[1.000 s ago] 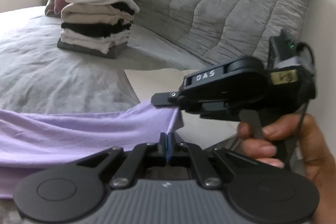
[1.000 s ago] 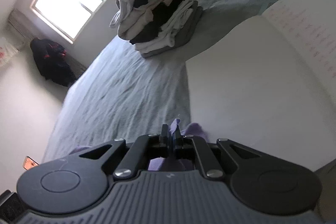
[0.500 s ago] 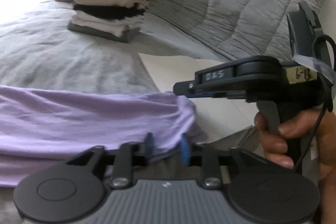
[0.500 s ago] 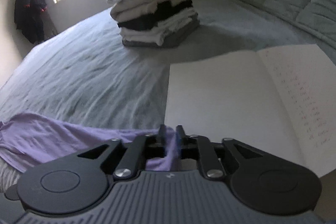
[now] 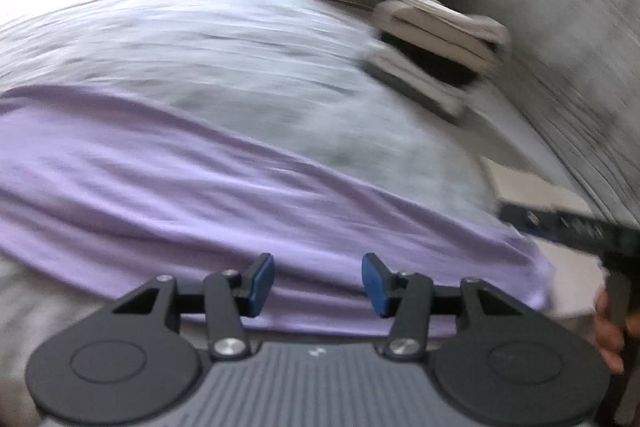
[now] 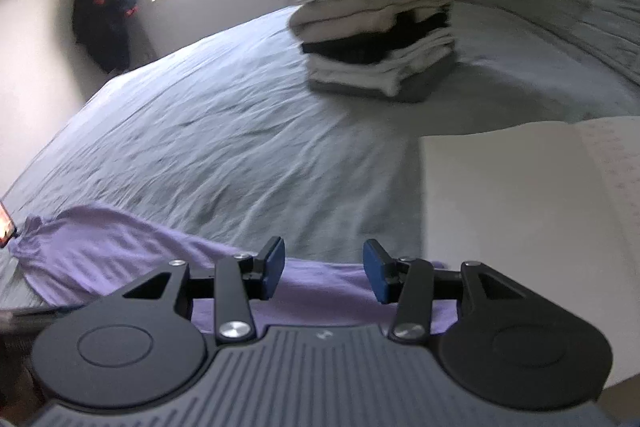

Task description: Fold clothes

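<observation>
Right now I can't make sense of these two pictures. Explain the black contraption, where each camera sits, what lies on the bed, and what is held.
No robot here: a person holds a hand-held clamp in each hand, each with a camera looking along its two blue-padded fingers. One picture comes from the left gripper, the other from the right gripper. Both are open and hold nothing. Beneath them a lilac garment lies spread on the grey bed sheet. Further back sits a stack of folded clothes, beside it an open notebook.
</observation>
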Action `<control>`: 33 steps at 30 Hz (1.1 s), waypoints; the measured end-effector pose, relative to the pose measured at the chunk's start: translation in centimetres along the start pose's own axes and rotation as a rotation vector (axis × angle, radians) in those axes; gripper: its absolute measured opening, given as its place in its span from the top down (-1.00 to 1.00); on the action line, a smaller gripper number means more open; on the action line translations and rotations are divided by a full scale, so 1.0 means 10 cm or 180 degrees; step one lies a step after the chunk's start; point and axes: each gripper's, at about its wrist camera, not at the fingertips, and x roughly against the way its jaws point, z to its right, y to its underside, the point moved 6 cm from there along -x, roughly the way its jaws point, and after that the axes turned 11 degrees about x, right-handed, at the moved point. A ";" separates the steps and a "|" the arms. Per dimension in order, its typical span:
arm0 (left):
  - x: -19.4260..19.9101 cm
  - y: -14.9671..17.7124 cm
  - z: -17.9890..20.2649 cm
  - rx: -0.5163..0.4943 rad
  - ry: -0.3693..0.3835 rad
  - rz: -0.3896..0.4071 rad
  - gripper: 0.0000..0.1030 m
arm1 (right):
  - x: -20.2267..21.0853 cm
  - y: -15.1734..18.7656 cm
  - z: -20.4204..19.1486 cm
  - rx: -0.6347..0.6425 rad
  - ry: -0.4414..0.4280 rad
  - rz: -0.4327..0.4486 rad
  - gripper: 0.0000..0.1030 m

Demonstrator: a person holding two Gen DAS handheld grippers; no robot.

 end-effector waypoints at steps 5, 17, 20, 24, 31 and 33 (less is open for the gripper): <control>0.19 -0.27 -0.63 0.0436 -0.0353 0.0244 0.02 | -0.17 -0.10 -0.40 0.0116 -0.0373 -0.0040 0.07; 0.27 -0.78 -1.56 0.1039 -0.0707 0.0233 0.02 | -0.67 -0.15 -1.66 0.0725 -0.1054 -0.0237 0.06; 0.22 -0.84 -1.73 0.1115 -0.0663 0.0244 0.05 | -0.72 -0.12 -1.91 0.0881 -0.1198 -0.0250 0.07; 0.21 -0.77 -1.98 0.1308 -0.0447 0.0398 0.23 | -0.81 -0.06 -2.17 0.1022 -0.1347 -0.0290 0.07; 0.25 -0.79 -2.25 0.1670 -0.0124 0.0381 0.42 | -0.99 0.08 -2.47 0.1385 -0.1441 -0.0285 0.13; 0.24 -0.79 -2.31 0.1763 -0.0045 0.0369 0.42 | -1.00 0.10 -2.54 0.1487 -0.1472 -0.0225 0.28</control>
